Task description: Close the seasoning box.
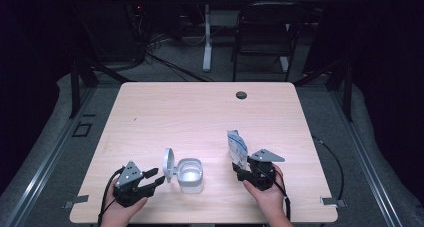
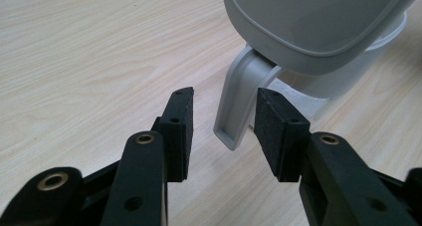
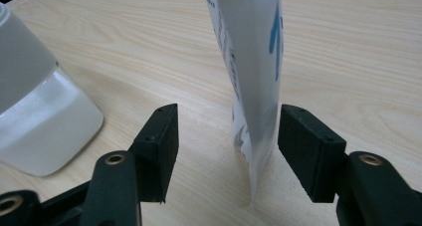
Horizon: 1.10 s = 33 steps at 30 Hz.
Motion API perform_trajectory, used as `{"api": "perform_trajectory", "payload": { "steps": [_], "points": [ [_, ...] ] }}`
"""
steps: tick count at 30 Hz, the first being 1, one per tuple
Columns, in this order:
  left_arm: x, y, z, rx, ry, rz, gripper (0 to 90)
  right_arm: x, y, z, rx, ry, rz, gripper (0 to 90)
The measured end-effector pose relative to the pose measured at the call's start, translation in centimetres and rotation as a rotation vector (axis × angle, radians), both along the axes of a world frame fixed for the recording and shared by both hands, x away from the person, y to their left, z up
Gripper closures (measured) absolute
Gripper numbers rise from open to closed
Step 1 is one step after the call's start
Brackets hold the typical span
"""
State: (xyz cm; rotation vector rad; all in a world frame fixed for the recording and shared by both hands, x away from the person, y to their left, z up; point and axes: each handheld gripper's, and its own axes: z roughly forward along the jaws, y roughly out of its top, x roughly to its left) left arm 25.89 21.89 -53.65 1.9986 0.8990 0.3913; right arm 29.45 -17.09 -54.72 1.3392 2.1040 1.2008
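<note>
A clear square container stands near the table's front, its grey hinged lid swung up on its left side. In the left gripper view the lid looms above and its grey latch tab hangs down between the jaws of my left gripper, which is open and not touching it. My left gripper sits just left of the container. A white and blue pouch stands upright to the right. My right gripper is open, and the pouch stands between its jaws with gaps on both sides.
The light wooden table has a dark cable hole near its far edge. A chair and a desk leg stand on the floor beyond. The container's side appears at left in the right gripper view.
</note>
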Motion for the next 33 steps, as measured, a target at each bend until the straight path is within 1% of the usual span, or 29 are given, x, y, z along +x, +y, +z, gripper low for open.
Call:
{"api": "perform_trajectory", "payload": {
  "steps": [3, 5, 6, 7, 8, 9, 10, 12, 14, 15, 16, 17, 19, 20, 21, 22, 23, 24, 25, 29, 30, 31, 33],
  "points": [
    [0.0, 0.1, 0.1, 0.004, -0.003, 0.000, 59.9, -0.3, -0.3, 0.2, 0.001, -0.005, 0.005, 41.4],
    [0.0, 0.1, 0.1, -0.001, -0.004, 0.005, 59.9, -0.6, -0.6, 0.3, -0.001, -0.007, 0.001, 41.4],
    [0.0, 0.1, 0.2, -0.003, -0.002, 0.005, 59.9, -0.8, -0.7, 0.4, 0.004, -0.012, 0.000, 41.4],
    [0.1, 0.1, 0.2, -0.009, -0.009, 0.009, 59.9, -0.9, -0.9, 0.5, 0.010, -0.014, -0.002, 41.4],
    [0.1, 0.1, 0.4, -0.007, -0.011, 0.007, 59.9, -1.0, -1.1, 0.6, 0.015, -0.013, -0.001, 41.4],
    [0.1, 0.1, 0.5, -0.004, -0.012, 0.006, 59.9, -1.1, -1.2, 0.6, 0.014, -0.012, 0.000, 41.2],
    [0.1, 0.1, 0.6, -0.009, -0.012, 0.006, 60.0, -1.2, -1.4, 0.7, 0.013, -0.011, -0.001, 41.2],
    [0.1, 0.2, 0.7, -0.009, -0.014, 0.007, 60.0, -1.5, -1.6, 0.8, 0.028, -0.018, -0.010, 40.9],
    [0.1, 0.2, 0.8, -0.018, -0.023, 0.016, 60.2, -1.7, -1.8, 0.9, 0.025, -0.020, -0.012, 40.8],
    [0.1, 0.3, 1.0, -0.018, -0.021, 0.015, 60.2, -1.8, -1.9, 0.9, 0.026, -0.026, -0.015, 40.7],
    [0.2, 0.3, 1.0, -0.029, -0.026, 0.022, 60.3, -1.9, -2.0, 0.9, 0.027, -0.034, -0.019, 40.5],
    [0.2, 0.4, 1.2, -0.023, -0.019, 0.023, 60.4, -2.0, -2.2, 0.9, 0.021, -0.036, -0.019, 40.3],
    [0.3, 0.4, 1.4, -0.035, -0.024, 0.028, 60.6, -2.1, -2.3, 0.7, 0.031, -0.042, -0.026, 40.0],
    [0.3, 0.4, 1.4, -0.040, -0.032, 0.032, 60.6, -2.2, -2.4, 0.6, 0.032, -0.043, -0.029, 40.0],
    [0.4, 0.5, 1.6, -0.040, -0.026, 0.034, 60.8, -2.2, -2.4, 0.5, 0.023, -0.046, -0.027, 39.9],
    [0.5, 0.4, 1.7, -0.050, -0.035, 0.045, 60.8, -2.2, -2.4, 0.3, 0.012, -0.051, -0.026, 39.7],
    [0.7, 0.4, 2.0, -0.055, -0.035, 0.038, 60.8, -2.3, -2.3, 0.3, 0.003, -0.059, -0.024, 39.8],
    [0.8, 0.3, 2.1, -0.065, -0.044, 0.043, 60.8, -2.3, -2.3, 0.2, -0.014, -0.072, -0.021, 39.8],
    [0.9, 0.3, 2.3, -0.060, -0.043, 0.037, 60.9, -2.4, -2.2, 0.2, -0.018, -0.076, -0.020, 39.7],
    [1.0, 0.2, 2.6, -0.068, -0.052, 0.044, 60.9, -2.5, -2.3, 0.4, -0.014, -0.092, -0.018, 39.7],
    [1.0, 0.3, 2.6, -0.064, -0.052, 0.042, 60.9, -2.6, -2.3, 0.5, -0.008, -0.093, -0.019, 39.7],
    [1.0, 0.3, 2.6, -0.059, -0.048, 0.044, 60.9, -2.6, -2.4, 0.5, -0.001, -0.096, -0.020, 39.7],
    [1.0, 0.3, 2.6, -0.073, -0.039, 0.056, 61.0, -2.7, -2.4, 0.6, -0.005, -0.099, -0.022, 39.7]
  ]
}}
